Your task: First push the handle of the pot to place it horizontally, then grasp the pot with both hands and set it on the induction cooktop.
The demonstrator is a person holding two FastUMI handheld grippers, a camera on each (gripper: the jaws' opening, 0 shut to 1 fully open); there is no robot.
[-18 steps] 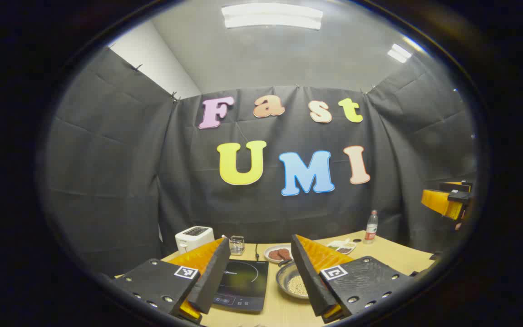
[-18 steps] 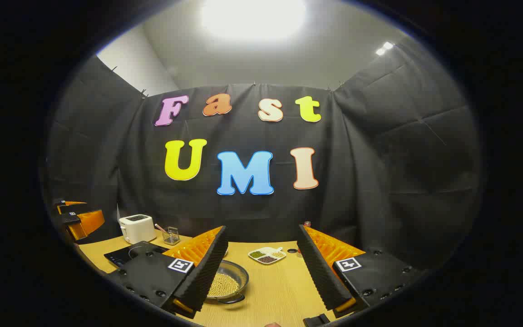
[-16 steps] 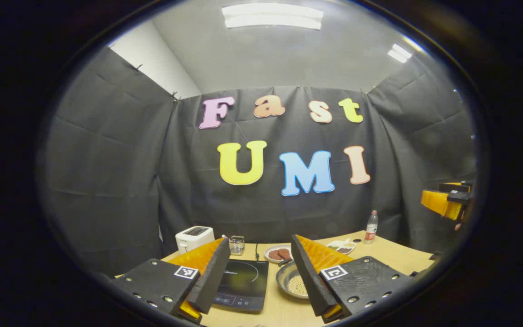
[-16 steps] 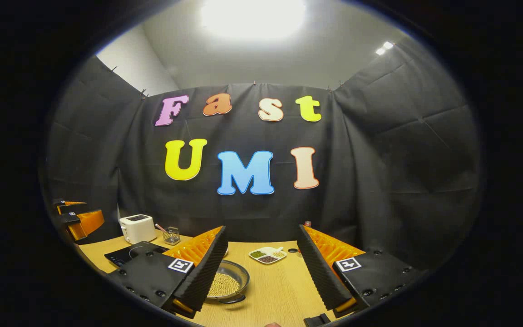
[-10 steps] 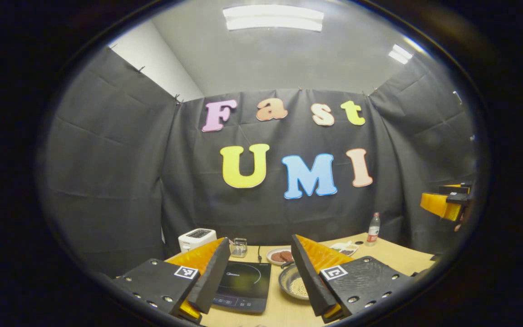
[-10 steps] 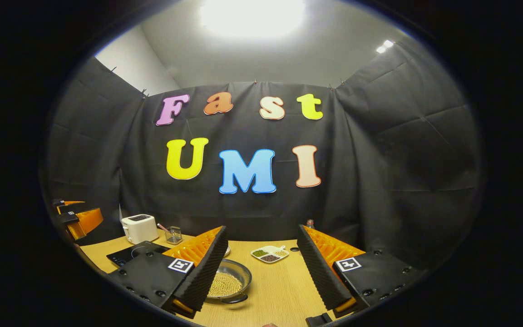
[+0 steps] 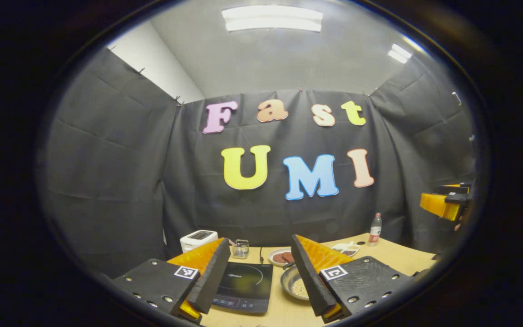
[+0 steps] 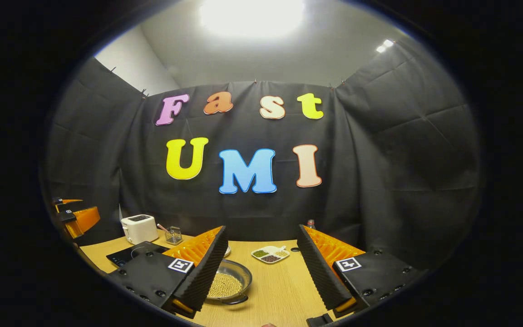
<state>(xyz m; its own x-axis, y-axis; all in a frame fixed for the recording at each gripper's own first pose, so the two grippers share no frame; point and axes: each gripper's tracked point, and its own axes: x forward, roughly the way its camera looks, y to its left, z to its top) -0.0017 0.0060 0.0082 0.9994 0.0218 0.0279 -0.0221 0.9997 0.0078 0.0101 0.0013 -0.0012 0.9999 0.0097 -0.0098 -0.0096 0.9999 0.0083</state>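
Observation:
A steel pot [image 7: 291, 282] holding pale beans sits on the wooden table [image 8: 279, 290], right of the black induction cooktop [image 7: 245, 286]. In the left gripper view one dark handle [image 7: 285, 265] points away and my right finger hides part of the pot. In the right gripper view the pot [image 8: 230, 281] lies low at left with a dark handle [image 8: 237, 299] toward me, and the cooktop [image 8: 125, 255] is further left. My left gripper [image 7: 259, 239] and right gripper [image 8: 262, 228] both hang open above the table, holding nothing. Each shows at the edge of the other's view: the right gripper [image 7: 443, 202], the left gripper [image 8: 76, 217].
A white toaster [image 7: 198, 238] and a small wire basket [image 7: 240, 248] stand at the back left. A plate of brown patties [image 7: 281, 257] lies behind the pot. A divided dish of beans [image 8: 269, 254] and a bottle [image 7: 374, 229] stand toward the back right.
Both views have drifted slightly, with the table's things sliding a little right and down in the left gripper view. The pot stays where it was and both grippers remain open.

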